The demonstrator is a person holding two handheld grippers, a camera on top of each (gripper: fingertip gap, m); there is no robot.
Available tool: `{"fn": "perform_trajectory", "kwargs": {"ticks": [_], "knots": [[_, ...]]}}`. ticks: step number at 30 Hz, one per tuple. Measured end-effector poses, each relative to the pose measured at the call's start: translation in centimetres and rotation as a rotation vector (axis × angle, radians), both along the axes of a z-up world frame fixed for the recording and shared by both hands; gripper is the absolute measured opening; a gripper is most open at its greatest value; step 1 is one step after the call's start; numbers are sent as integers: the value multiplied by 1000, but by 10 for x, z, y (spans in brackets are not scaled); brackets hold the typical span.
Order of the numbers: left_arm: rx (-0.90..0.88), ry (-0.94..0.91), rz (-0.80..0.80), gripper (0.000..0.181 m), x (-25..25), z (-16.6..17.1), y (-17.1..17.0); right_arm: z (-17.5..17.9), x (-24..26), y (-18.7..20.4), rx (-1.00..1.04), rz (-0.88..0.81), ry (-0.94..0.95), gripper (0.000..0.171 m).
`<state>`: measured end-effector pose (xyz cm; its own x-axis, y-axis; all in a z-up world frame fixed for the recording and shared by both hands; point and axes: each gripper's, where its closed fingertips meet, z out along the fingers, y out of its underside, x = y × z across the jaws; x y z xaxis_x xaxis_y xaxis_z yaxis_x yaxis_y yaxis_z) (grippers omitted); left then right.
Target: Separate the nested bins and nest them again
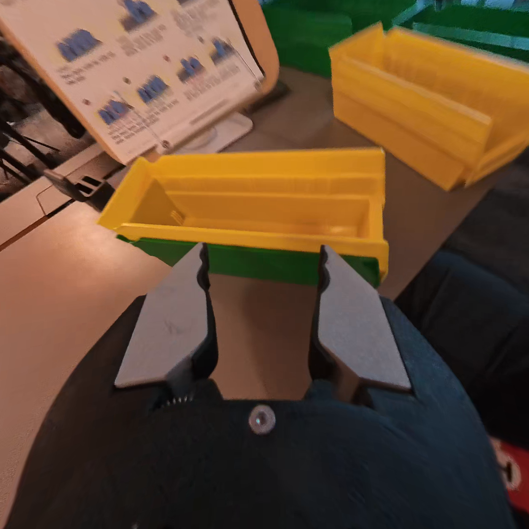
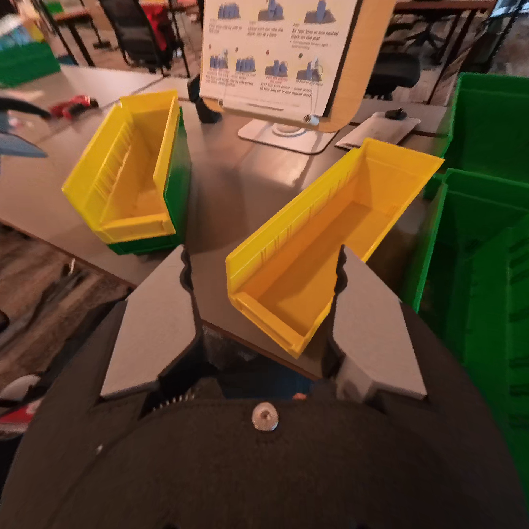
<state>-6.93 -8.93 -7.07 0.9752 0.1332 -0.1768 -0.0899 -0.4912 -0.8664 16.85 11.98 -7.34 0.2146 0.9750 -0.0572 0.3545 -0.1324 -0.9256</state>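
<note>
Two bin groups sat on the table, well apart. On the left, a yellow bin sat nested in a green bin, w/ the green showing along one long side & under the near end. On the right, a lone yellow bin lay at an angle, its near corner hanging over the table edge. From the left wrist cam it looked doubled, maybe two yellow bins nested, but too blurred to tell.

The left gripper was spread wide, holding nothing, its tips just short of the green bin's side wall, below the yellow rim. Couldn't tell if they touched it.

The right gripper was also wide apart, nothing clamped. It hung over the near end of the lone bin: the right finger overlapped that bin's right wall in view, & the left finger was out over the table edge. Contact unclear.

Behind the bins stood a monitor on a white stand, showing an instruction page w/ blue pics. Big green crates stood stacked to the right of the table. A clipboard lay near the monitor base.
</note>
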Motion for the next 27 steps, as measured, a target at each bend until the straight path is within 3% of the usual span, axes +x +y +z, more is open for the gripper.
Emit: {"fn": "perform_trajectory", "kwargs": {"ticks": [6, 11, 15, 22, 27], "knots": [[138, -87, 98, 89, -25, 25, -12, 12, 2, 7, -33, -41, 83, 94], [132, -66, 168, 83, -43, 22, -19, 9, -2, -1, -111, 17, 103, 93], [131, -68, 153, 79, -43, 22, -20, 4, -4, -4, -112, 37, 88, 102], [107, -50, 133, 71, -40, 17, -17, 1, -3, 22, -27, -132, 70, 103], [41, 5, 110, 59, -39, 6, -16, 5, -7, 15, -19, -124, 71, 104]]}}
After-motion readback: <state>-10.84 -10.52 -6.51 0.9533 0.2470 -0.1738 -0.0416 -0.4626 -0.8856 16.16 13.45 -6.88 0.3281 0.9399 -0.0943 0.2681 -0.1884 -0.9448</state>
